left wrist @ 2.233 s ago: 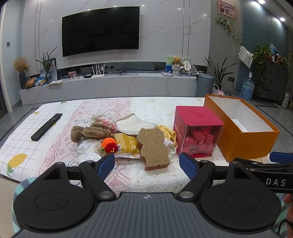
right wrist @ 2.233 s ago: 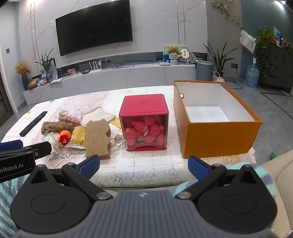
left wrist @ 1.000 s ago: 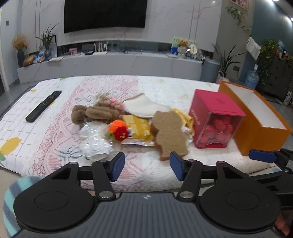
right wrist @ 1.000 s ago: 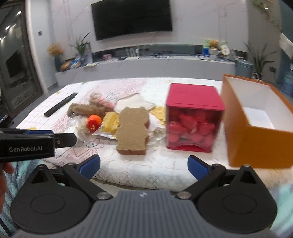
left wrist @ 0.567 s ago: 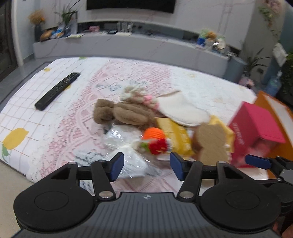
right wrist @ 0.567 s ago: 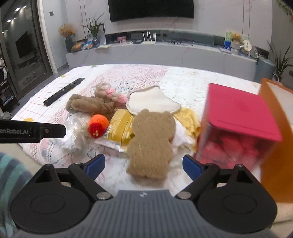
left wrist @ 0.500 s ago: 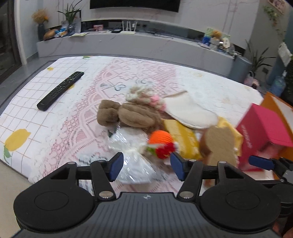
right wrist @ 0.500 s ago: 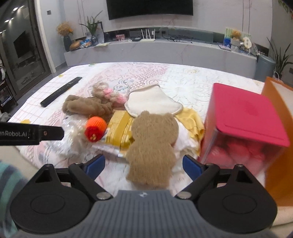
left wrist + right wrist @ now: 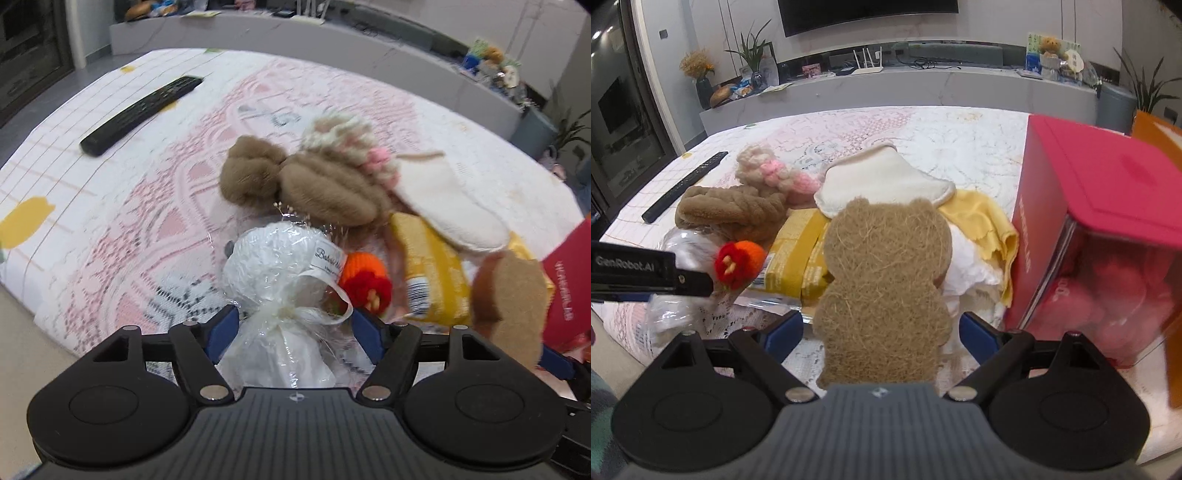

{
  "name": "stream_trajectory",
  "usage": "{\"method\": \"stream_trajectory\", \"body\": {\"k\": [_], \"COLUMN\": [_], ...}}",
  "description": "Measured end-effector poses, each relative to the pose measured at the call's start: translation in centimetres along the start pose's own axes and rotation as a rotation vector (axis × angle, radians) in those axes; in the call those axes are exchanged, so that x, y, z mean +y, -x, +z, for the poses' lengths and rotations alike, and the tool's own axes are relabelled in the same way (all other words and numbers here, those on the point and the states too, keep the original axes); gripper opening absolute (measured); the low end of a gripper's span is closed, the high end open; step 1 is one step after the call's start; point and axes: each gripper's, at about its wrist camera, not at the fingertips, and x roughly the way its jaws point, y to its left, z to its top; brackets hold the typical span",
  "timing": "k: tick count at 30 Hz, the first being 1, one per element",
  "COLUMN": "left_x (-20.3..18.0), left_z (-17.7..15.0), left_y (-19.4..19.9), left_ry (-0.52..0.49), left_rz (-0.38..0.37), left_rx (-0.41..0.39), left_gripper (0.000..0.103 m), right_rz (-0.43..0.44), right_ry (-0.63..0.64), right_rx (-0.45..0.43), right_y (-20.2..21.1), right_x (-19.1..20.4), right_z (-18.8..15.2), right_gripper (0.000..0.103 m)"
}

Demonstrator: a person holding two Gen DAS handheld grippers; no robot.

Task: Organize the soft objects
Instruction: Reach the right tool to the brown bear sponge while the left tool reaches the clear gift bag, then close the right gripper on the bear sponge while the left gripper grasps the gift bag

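Both grippers have come down and forward onto the pile since the earlier frames, which showed the whole tabletop from well back.

Left gripper (image 9: 293, 328): fingers (image 9: 221, 328) opening, set either side of the wrapped white bundle (image 9: 280, 273), not yet pressing it. Placement suggests this is its pick.

Right gripper (image 9: 881, 332): fingers (image 9: 975, 332) wide apart, straddling the lower half of the bear-shaped sponge (image 9: 886, 273); no squeeze visible. Likely the second pick.

Wrapped white bundle: soft white item in clear crinkled film, tied with a cream ribbon, small label; lies at the near edge of the pile, just beside the orange-and-red knitted ball (image 9: 364, 280).

Bear-shaped sponge: flat, coarse tan fibre, lying on top of the yellow cloth (image 9: 982, 225) and the yellow packet (image 9: 798, 258).

Also in pile: brown fluffy plush (image 9: 295, 181), cream-and-pink knit (image 9: 768, 170), white pad (image 9: 882, 177).

Nearby: red-lidded box (image 9: 1108, 229) beside the pile; orange box (image 9: 1156, 129) behind it, probable destination. Remote (image 9: 140, 110) well apart.
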Motion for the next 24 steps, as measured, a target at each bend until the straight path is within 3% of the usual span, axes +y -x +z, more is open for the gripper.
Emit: {"method": "stream_trajectory", "body": {"k": [5,9,15,24], "left_x": [0.4,1.2,1.3,0.1], "left_z": [0.1,0.1,-0.2,-1.4], "left_y": [-0.5,-1.1,0.1,3.6], "left_ry": [0.026,0.060,0.066,-0.001], "left_rz": [0.034,0.043,0.048,-0.019], "left_rx": [0.021,0.058,-0.011,-0.157], "left_gripper": [0.081,0.068,0.050,0.048], "right_rz": [0.006,0.015,0.021,0.039], "right_ry": [-0.011,-0.010,0.007,0.049], "right_rx": [-0.011,-0.008,-0.034,-0.094], "right_y": [0.0,0.0,0.5,2.6], "right_x": [-0.2,-0.3,-0.2,0.2], "right_z": [-0.3,-0.7,-1.0,-1.5], "right_gripper": [0.080,0.076,0.074,0.073]}}
